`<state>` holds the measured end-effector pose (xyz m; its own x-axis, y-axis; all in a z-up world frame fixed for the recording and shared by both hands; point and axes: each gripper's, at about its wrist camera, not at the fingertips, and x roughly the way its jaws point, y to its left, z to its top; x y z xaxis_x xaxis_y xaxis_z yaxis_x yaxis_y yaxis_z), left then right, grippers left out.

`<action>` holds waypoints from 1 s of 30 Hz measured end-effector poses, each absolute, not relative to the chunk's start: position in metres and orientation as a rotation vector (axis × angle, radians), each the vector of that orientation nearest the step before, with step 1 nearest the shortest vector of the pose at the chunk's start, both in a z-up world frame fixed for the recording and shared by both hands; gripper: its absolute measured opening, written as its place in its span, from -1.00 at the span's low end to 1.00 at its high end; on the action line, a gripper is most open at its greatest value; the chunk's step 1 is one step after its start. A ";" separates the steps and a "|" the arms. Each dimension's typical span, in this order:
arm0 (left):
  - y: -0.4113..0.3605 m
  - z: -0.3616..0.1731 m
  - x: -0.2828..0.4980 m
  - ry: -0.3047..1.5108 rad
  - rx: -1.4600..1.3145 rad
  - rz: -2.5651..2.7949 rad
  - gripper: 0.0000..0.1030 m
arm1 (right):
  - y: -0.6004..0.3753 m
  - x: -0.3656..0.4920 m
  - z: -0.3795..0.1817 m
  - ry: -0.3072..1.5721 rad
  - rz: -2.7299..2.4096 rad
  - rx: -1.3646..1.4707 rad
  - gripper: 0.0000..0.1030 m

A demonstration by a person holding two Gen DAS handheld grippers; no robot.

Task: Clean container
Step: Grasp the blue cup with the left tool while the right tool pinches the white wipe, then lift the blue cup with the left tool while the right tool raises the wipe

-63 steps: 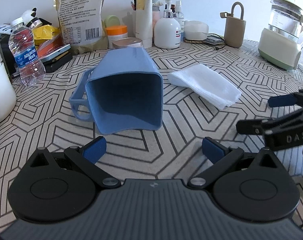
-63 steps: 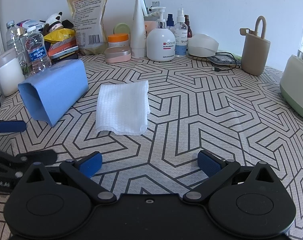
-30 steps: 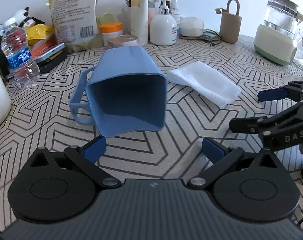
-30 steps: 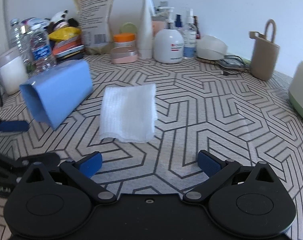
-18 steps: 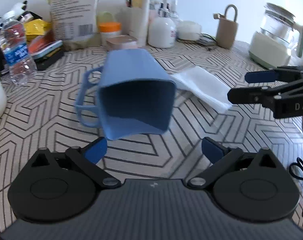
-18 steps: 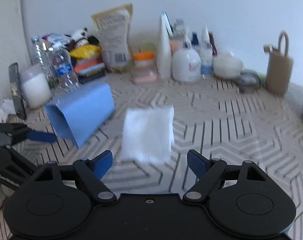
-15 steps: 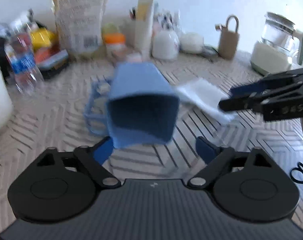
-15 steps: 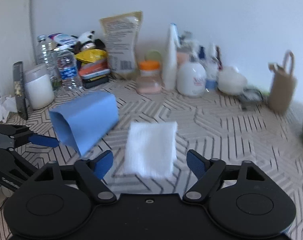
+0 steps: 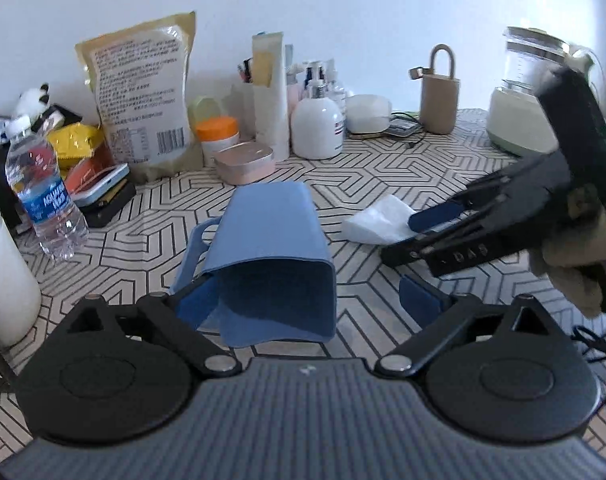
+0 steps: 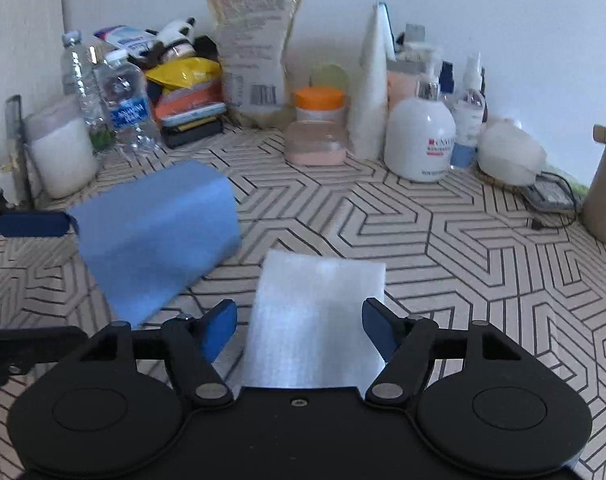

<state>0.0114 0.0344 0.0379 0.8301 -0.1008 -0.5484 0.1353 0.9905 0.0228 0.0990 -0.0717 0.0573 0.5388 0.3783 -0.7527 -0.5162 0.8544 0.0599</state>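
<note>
Lying on its side: the blue container [image 9: 271, 256] rests on the patterned table [image 9: 383, 168], mouth toward the left tongs, handle on its left flank.
Left tongs [image 9: 303, 300]: released, fingers spread; the left pad sits just beside the container's handle, the right pad stands clear of its right wall.
Right tongs [image 10: 299, 324]: released, fingers straddling the near edge of the white cloth [image 10: 319, 304], which lies flat just right of the container.
Risk, container: judged likely to slide or roll away from the left tongs if they close on the rim alone, since its smooth walls taper.
Risk, cloth: thin and flat against the table, so the pads may shut above it or catch only one ply.
Risk, collision: both tongs work close beside the container and may knock together.
</note>
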 end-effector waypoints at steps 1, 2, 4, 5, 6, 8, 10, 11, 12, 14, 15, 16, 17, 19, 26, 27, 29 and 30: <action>0.037 0.037 0.013 0.579 0.053 -0.117 0.90 | -0.072 0.098 0.055 0.845 0.539 -0.178 0.11; 0.039 0.036 0.016 0.580 0.045 -0.109 0.91 | -0.073 0.098 0.053 0.841 0.542 -0.179 0.00; 0.040 0.037 0.013 0.570 0.048 -0.104 0.91 | -0.072 0.096 0.053 0.828 0.548 -0.208 -0.44; 0.041 0.037 0.012 0.565 0.050 -0.102 0.91 | -0.073 0.096 0.055 0.831 0.556 -0.202 -0.75; 0.042 0.038 0.011 0.560 0.052 -0.100 0.92 | -0.074 0.099 0.056 0.840 0.576 -0.185 -0.82; 0.043 0.039 0.008 0.550 0.055 -0.095 0.92 | -0.076 0.102 0.060 0.841 0.596 -0.148 -0.82; 0.044 0.040 0.006 0.539 0.059 -0.091 0.94 | -0.077 0.104 0.066 0.824 0.607 -0.117 -0.82; 0.045 0.040 0.005 0.534 0.061 -0.089 0.95 | -0.078 0.104 0.069 0.818 0.622 -0.082 -0.82; 0.046 0.041 0.003 0.540 0.063 -0.087 0.95 | -0.080 0.105 0.073 0.812 0.638 -0.047 -0.82; 0.052 0.043 -0.004 0.545 0.048 -0.089 0.95 | -0.081 0.106 0.079 0.797 0.676 0.018 -0.82; 0.056 0.045 -0.008 0.543 0.032 -0.093 0.95 | -0.081 0.105 0.082 0.787 0.695 0.046 -0.82; 0.059 0.045 -0.009 0.538 0.023 -0.095 0.97 | -0.081 0.105 0.084 0.778 0.712 0.067 -0.82; 0.060 0.044 -0.008 0.534 0.027 -0.087 1.00 | -0.080 0.104 0.086 0.770 0.734 0.088 -0.82; 0.061 0.041 -0.001 0.535 0.050 -0.076 1.00 | -0.079 0.103 0.084 0.763 0.775 0.135 -0.81; 0.058 0.031 0.030 0.543 0.118 -0.109 1.00 | -0.084 0.102 0.072 0.782 0.824 0.224 -0.81; 0.056 0.031 0.032 0.538 0.118 -0.121 1.00 | -0.085 0.102 0.073 0.780 0.827 0.231 -0.81; 0.052 0.029 0.036 0.528 0.117 -0.144 0.91 | -0.087 0.102 0.073 0.777 0.836 0.250 -0.81; 0.050 0.029 0.038 0.522 0.117 -0.156 0.75 | -0.087 0.103 0.073 0.778 0.841 0.257 -0.81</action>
<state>0.0376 0.0495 0.0287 0.8552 -0.1183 -0.5046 0.1779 0.9814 0.0716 0.1026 -0.0869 0.0729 0.4160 0.7493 -0.5152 -0.5715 0.6561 0.4929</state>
